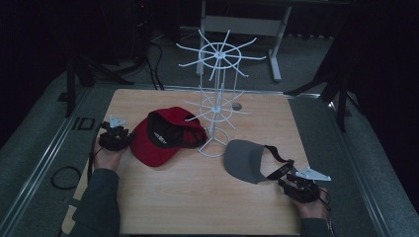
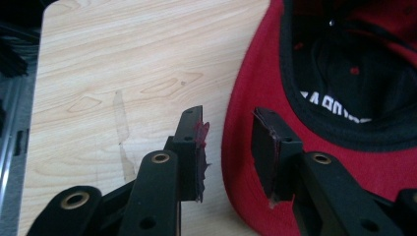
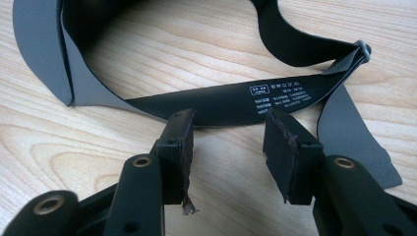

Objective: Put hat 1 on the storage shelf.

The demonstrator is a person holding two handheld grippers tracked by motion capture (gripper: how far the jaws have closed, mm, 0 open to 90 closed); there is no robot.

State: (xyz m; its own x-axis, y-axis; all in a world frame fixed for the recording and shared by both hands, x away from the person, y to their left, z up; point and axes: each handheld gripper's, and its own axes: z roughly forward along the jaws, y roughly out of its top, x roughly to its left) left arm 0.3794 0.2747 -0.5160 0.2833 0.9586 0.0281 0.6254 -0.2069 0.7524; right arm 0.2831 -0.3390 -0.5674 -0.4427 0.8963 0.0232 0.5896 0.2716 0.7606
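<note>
- My red cap (image 1: 160,138) lies upside down on the wooden table (image 1: 197,202), just left of the white wire rack (image 1: 216,106). Inside it is a black band with white letters. They are cut off and too blurry for me to read.
- My grey visor (image 1: 244,159) lies on the table to the right of the rack's foot. Its black strap (image 3: 231,101) has a small white label with tiny print. I cannot read those words.
- My left gripper (image 1: 118,137) sits at the left edge of the red cap. In the left gripper view its jaws stand partly open, with the cap's red brim (image 2: 241,147) running between them. The pads do not press on it.
- My right gripper (image 1: 290,177) is at the strap end of the visor. In the right gripper view its jaws stand wide, just in front of the strap, and hold nothing.
- The high view shows the whole rack, with its spokes at the top.
- The gripper views show the writing up close, and bits of worn rubber on my pads (image 2: 200,142).
</note>
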